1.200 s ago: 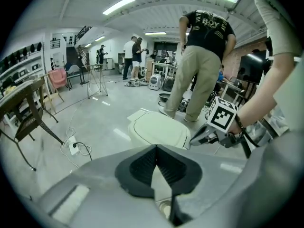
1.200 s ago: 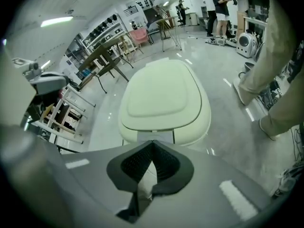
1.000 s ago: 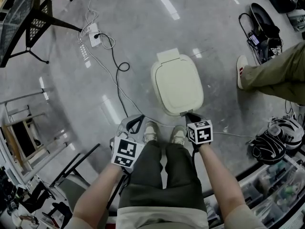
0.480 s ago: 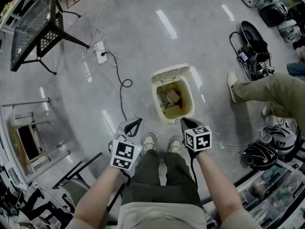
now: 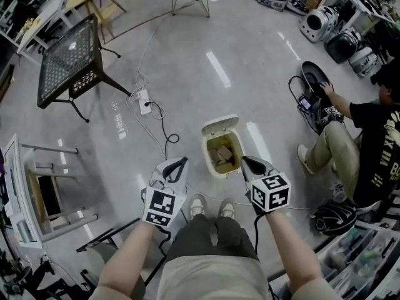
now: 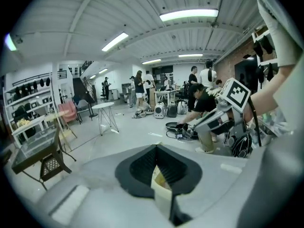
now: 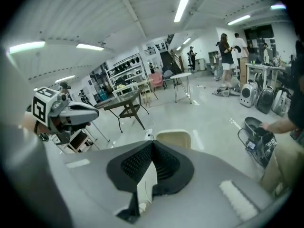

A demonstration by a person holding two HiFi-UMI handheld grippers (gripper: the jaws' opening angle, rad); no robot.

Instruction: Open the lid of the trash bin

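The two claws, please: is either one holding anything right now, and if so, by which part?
Nothing is held: the left claw and right claw are both shut and empty, apart from the cream plastic trash bin, whose lid stands open.

One cream plastic trash bin (image 5: 205, 150) sits just ahead between two grey grippers, left gripper (image 5: 175, 165) and right gripper (image 5: 250, 162), holding perhaps two brown cardboard pieces (image 5: 222, 153). Beyond the left gripper: one black mesh table (image 5: 69, 58).
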